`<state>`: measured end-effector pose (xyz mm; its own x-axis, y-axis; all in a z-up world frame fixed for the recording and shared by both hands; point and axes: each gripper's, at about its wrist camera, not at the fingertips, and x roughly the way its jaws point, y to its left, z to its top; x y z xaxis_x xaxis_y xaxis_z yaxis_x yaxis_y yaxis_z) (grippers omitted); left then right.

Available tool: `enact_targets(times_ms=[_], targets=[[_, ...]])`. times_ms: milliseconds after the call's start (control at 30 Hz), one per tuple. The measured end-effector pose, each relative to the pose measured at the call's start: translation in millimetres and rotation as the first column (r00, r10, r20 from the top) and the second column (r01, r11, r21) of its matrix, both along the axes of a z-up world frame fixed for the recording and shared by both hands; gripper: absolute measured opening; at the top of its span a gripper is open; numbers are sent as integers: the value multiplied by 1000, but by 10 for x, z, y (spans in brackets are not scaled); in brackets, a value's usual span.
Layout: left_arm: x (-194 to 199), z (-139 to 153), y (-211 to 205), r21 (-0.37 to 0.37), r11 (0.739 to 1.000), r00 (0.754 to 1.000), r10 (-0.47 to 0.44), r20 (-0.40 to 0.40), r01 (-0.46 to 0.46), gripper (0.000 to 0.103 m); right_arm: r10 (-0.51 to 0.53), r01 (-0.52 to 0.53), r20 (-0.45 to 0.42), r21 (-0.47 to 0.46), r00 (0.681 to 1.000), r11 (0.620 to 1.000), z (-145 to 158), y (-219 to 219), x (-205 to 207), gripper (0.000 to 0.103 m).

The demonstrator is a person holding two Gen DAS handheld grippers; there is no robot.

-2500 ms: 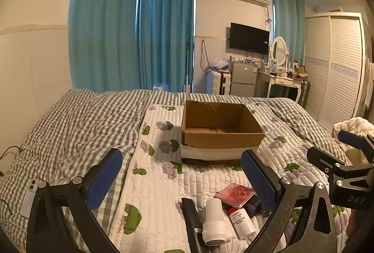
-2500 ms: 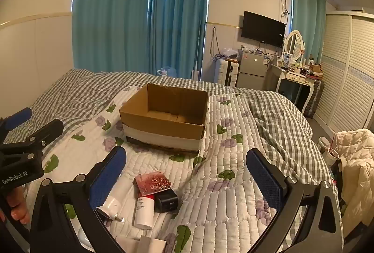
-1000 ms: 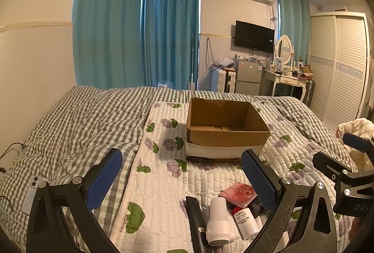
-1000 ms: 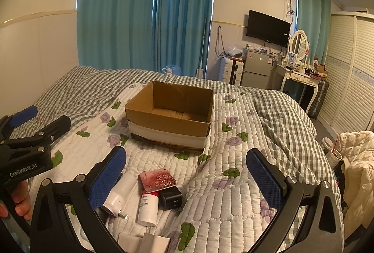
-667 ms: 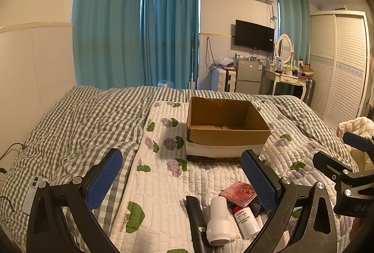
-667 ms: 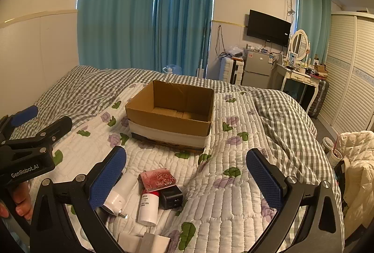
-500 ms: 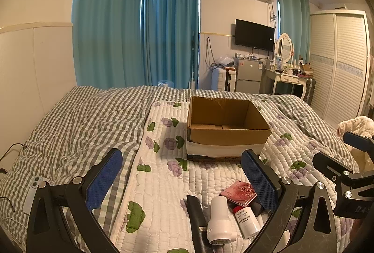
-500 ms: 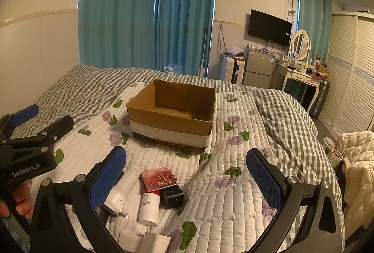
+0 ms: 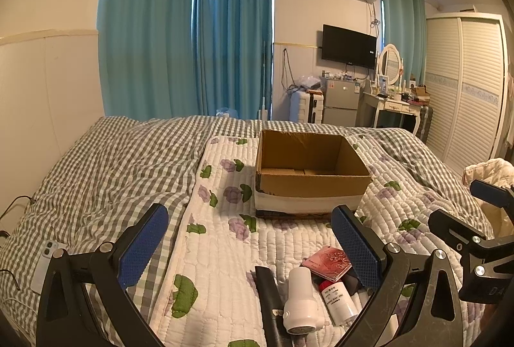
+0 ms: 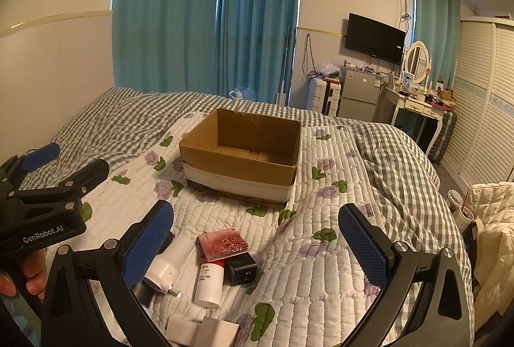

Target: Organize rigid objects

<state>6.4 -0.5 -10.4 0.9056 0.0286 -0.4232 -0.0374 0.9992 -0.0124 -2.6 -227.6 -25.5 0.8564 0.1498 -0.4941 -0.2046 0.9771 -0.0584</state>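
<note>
An open, empty cardboard box [image 9: 308, 173] [image 10: 244, 160] stands on the floral quilt in the middle of the bed. In front of it lies a small pile: a white cylindrical device [image 9: 300, 299] [image 10: 170, 260], a pink patterned case [image 9: 326, 260] [image 10: 223, 242], a white bottle with a red cap [image 9: 337, 299] [image 10: 210, 282], a small black box [image 10: 241, 271] and a black bar [image 9: 268, 292]. My left gripper [image 9: 249, 247] is open and empty above the pile's left side. My right gripper [image 10: 257, 244] is open and empty above the pile.
White flat pieces [image 10: 202, 329] lie at the near edge of the quilt. A phone [image 9: 45, 260] lies on the checked duvet at far left. A white jacket [image 10: 494, 231] hangs off the bed's right side. A dresser, fridge and wardrobe stand beyond the bed.
Both grippers have drifted slightly; the box and pile sit a little lower and nearer the centre of the views. Nothing was picked up and both grippers stayed open.
</note>
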Motion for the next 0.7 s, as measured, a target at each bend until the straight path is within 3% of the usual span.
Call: enact_targets(times_ms=[467,633,700], targets=[[53,32,-97,26,999,999,-33,-34,34,103,44,-44,-25,-17,999,999,-12,-4,0,103],[365,-263,-71,32,999,989,-14,-150,19,102,84,-89,-56,-86,995,992,-118,-14,103,103],[501,-453,-63,35,999,976,-7,-217,15,95,90,-100,-89,-110,992,989,-218,-46,215,103]])
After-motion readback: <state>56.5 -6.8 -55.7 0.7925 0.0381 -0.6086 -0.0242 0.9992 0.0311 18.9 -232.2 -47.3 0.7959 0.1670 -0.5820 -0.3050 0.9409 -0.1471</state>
